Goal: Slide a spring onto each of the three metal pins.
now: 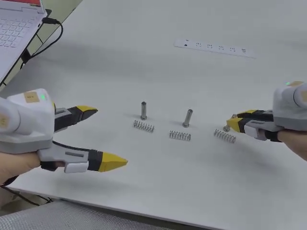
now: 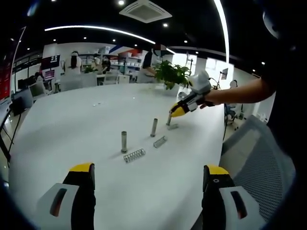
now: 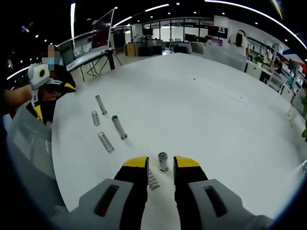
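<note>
Three short metal pins stand upright in a row on the white table: left pin [image 1: 143, 110], middle pin [image 1: 188, 117], right pin [image 3: 163, 162]. A loose spring lies in front of each: left spring [image 1: 143, 126], middle spring [image 1: 180, 136], right spring [image 1: 224, 136]. My right gripper [image 3: 160, 164] is low over the table, its yellow-tipped jaws standing either side of the right pin with a small gap on both sides, holding nothing. My left gripper [image 1: 103, 137] hovers wide open left of the row, empty; the left pin [image 2: 123, 142] and its spring [image 2: 134, 155] lie ahead of it.
A white laptop [image 1: 17, 24] with a black cable [image 1: 48, 43] sits at the far left corner. A white power strip [image 1: 215, 48] lies at the back. The table's front edge [image 1: 144, 211] runs close below the grippers, with a mesh chair [image 2: 259, 158] beside it.
</note>
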`<action>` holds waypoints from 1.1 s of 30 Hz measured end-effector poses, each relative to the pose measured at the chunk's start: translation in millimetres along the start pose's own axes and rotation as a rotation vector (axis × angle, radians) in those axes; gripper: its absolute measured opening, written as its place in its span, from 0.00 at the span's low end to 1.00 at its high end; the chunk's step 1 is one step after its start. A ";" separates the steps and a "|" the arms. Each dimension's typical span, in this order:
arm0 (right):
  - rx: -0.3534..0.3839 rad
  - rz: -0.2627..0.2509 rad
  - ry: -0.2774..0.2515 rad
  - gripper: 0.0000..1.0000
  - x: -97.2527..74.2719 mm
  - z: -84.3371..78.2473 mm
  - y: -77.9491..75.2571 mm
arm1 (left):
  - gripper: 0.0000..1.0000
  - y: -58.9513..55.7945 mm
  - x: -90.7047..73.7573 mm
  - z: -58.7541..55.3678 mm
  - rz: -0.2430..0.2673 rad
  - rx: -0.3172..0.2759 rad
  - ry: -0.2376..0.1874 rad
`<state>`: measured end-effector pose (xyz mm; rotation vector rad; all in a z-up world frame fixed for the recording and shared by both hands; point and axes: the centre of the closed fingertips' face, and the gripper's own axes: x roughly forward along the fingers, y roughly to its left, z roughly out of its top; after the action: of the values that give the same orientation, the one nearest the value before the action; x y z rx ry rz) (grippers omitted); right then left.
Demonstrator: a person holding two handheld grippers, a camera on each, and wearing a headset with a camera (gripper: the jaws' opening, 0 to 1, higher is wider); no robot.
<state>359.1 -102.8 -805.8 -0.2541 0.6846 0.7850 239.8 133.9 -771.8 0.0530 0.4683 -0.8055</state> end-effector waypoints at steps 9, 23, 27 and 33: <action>0.021 0.000 -0.015 0.26 -2.7 1.5 1.9 | 0.91 -0.3 -0.1 1.1 0.001 0.000 -0.001; 0.003 0.025 -0.025 0.36 -12.6 -0.5 11.8 | 0.91 1.0 2.2 8.1 -0.007 0.012 -0.009; 0.012 0.032 -0.042 0.39 -16.0 1.0 14.2 | 0.91 1.7 3.0 9.2 -0.011 0.021 -0.005; 0.009 0.036 -0.058 0.43 -20.3 1.9 16.2 | 0.91 1.9 4.3 10.3 -0.017 0.027 -0.002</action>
<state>337.9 -102.2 -790.5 -0.2104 0.6393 0.8206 247.7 130.0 -764.7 0.0729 0.4567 -0.8282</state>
